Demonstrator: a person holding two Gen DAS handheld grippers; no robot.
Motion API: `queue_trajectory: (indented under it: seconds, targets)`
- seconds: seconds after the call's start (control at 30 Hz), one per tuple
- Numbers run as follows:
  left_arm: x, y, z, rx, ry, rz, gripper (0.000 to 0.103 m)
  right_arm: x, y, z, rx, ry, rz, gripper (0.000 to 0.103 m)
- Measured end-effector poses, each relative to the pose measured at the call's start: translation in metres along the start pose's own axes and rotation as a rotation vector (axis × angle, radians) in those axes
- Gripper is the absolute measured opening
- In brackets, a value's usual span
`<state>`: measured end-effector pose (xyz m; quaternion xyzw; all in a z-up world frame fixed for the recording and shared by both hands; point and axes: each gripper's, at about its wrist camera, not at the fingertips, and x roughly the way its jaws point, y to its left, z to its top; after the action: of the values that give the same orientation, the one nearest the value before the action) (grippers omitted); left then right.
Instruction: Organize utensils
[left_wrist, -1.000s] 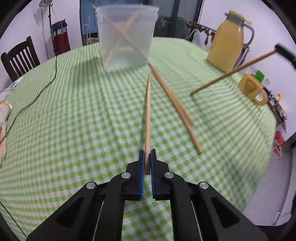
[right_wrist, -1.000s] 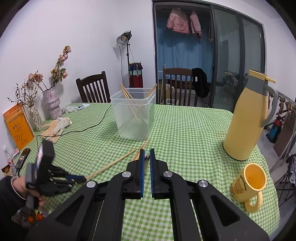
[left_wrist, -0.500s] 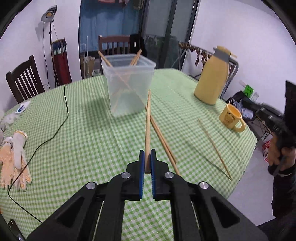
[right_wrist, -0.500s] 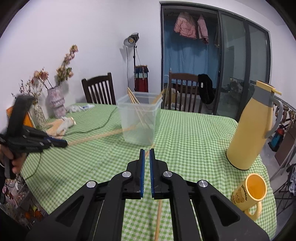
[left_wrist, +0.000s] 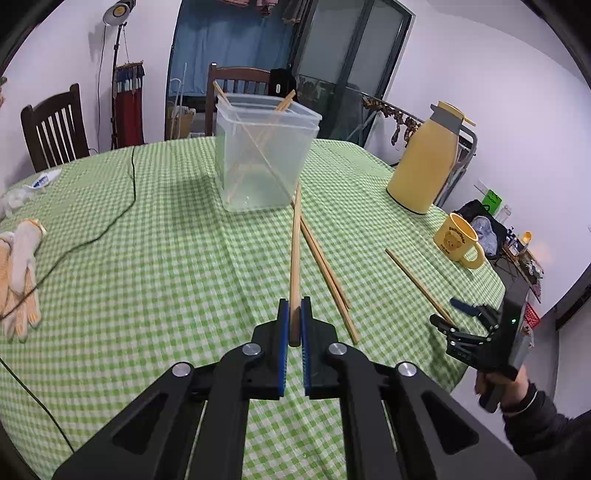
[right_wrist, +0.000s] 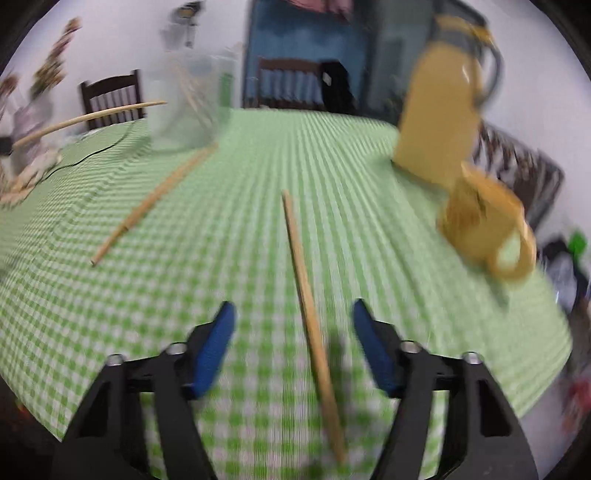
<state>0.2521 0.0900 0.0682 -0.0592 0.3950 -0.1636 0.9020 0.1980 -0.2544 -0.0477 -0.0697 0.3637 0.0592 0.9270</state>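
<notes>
Left wrist view: surface (left_wrist: 155, 258) in green check; clear container (left_wrist: 264, 155) holding a few chopsticks, done; two chopsticks (left_wrist: 325, 266) lying just before it, one chopstick (left_wrist: 417, 282) near the mug (left_wrist: 458, 245), all left. Left hand-held gripper (left_wrist: 294, 325) clamped on a raised chopstick (left_wrist: 295, 251). Right hand-held gripper (right_wrist: 291, 332), jaws just opening, wide astride that lone stick, not gripping

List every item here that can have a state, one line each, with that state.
Left claw: shut on a chopstick.
Right claw: open, jaws just opened, a loose chopstick lying between them.
Clear container: upright, lidless, chopsticks leaning inside.
Yellow mug: upright.
Yellow jug: upright, lid on.
</notes>
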Motion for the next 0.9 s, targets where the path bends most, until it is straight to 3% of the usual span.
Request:
queue_trajectory:
  seconds: [0.1,0.33,0.47,0.57,0.9]
  targets:
    - [0.004,0.001,-0.006,-0.006,0.012,-0.003,0.003,-0.005,-0.008,-0.009,0.015,-0.008,0.018,0.052]
    - [0.008,0.001,-0.018,-0.018,0.02,-0.005,0.003,-0.023,-0.032,-0.03,0.038,-0.008,0.081,0.006]
    - [0.009,-0.001,-0.014,-0.018,0.011,-0.011,0.003,-0.03,-0.007,-0.028,-0.043,-0.011,0.072,0.006]
    - [0.0,-0.005,-0.009,-0.001,-0.013,-0.006,0.003,-0.045,0.005,-0.018,-0.06,-0.07,0.084,0.006]
    - [-0.029,-0.003,0.014,0.017,-0.099,0.0,0.003,-0.094,0.003,0.054,-0.048,-0.258,0.163,0.006]
